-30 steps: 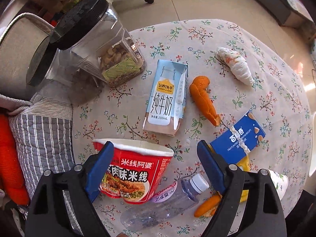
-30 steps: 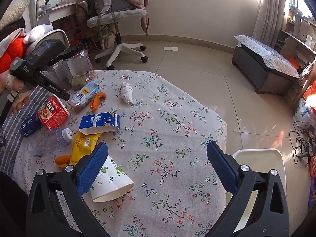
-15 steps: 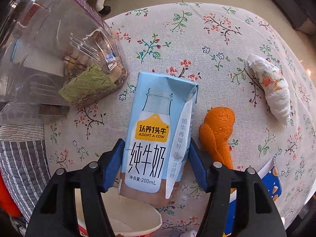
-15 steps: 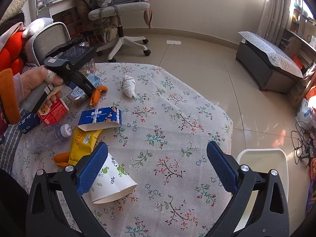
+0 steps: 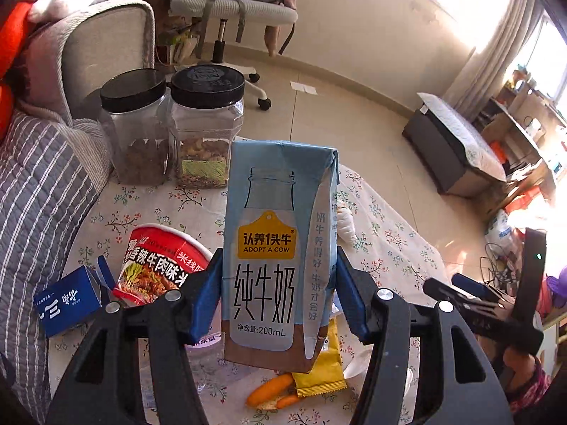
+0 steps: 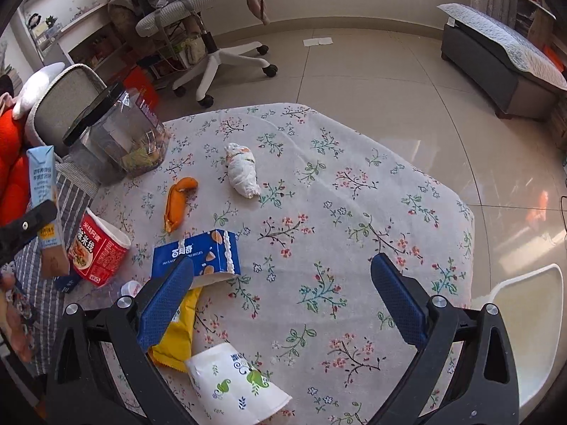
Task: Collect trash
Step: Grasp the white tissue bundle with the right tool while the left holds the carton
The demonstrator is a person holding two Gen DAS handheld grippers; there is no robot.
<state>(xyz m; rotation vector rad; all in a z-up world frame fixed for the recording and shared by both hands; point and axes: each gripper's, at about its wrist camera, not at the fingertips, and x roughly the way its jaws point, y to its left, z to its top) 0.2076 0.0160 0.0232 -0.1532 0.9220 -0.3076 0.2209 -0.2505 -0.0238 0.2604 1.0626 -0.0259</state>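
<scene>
My left gripper (image 5: 278, 272) is shut on a light blue milk carton (image 5: 273, 248), held upright above the table; the carton (image 6: 44, 198) also shows at the left edge of the right wrist view. My right gripper (image 6: 283, 265) hangs open over the floral tablecloth (image 6: 354, 212) with nothing between its fingers. Below it lie a paper cup (image 6: 234, 386) on its side, a yellow wrapper (image 6: 179, 329) and a blue biscuit box (image 6: 198, 253). Farther off lie an orange peel (image 6: 177, 202), a crumpled white tissue (image 6: 242, 171) and a red noodle cup (image 6: 99, 251).
Two clear jars with black lids (image 5: 207, 127) stand at the table's far left edge beside a padded chair. A small blue box (image 5: 67, 299) and a plastic bottle cap (image 6: 129, 287) sit near the noodle cup. A white container (image 6: 524, 318) stands off the table's right side.
My left gripper closed on the milk carton and lifted it upright off the table. My right gripper moved forward and lower over the table, still open.
</scene>
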